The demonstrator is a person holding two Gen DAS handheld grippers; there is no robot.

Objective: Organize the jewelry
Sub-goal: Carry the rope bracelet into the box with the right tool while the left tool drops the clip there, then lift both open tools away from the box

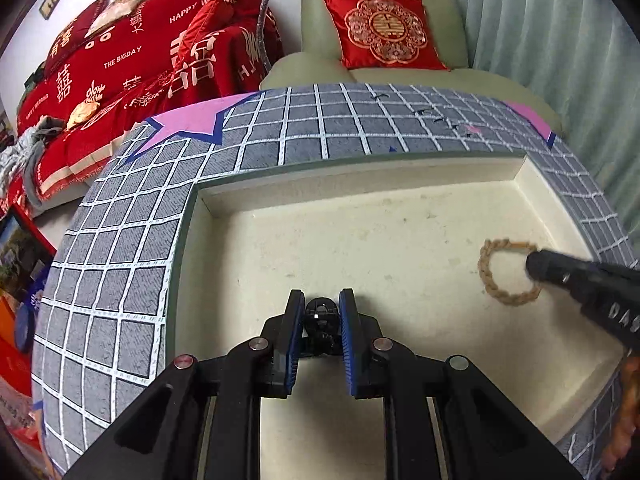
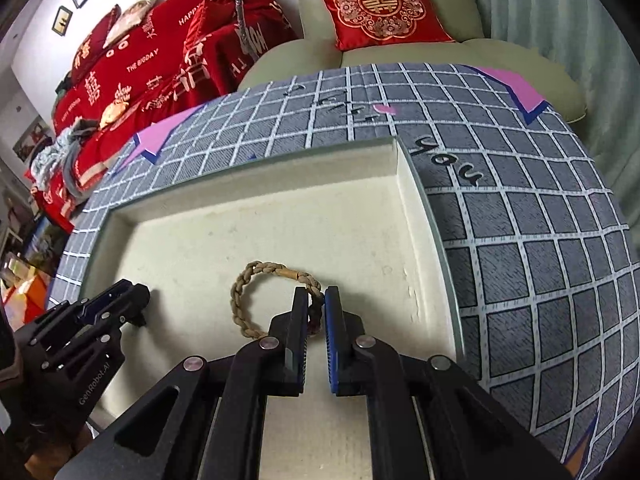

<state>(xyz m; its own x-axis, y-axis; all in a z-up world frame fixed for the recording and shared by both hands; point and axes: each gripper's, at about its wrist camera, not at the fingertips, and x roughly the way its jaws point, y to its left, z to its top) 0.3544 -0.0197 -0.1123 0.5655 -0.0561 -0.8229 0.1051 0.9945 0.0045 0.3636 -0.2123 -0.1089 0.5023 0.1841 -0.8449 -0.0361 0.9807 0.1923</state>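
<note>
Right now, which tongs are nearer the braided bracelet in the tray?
Right. The right tongs are shut on the braided bracelet at its right side; the left tongs grip a small black item off to the bracelet's left.

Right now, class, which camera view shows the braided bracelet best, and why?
The right wrist view: the braided bracelet lies near the centre, its full loop and clasp clear, pinched at one side by the right tool. The left wrist view shows it smaller, near the edge, partly hidden behind that tool.
</note>
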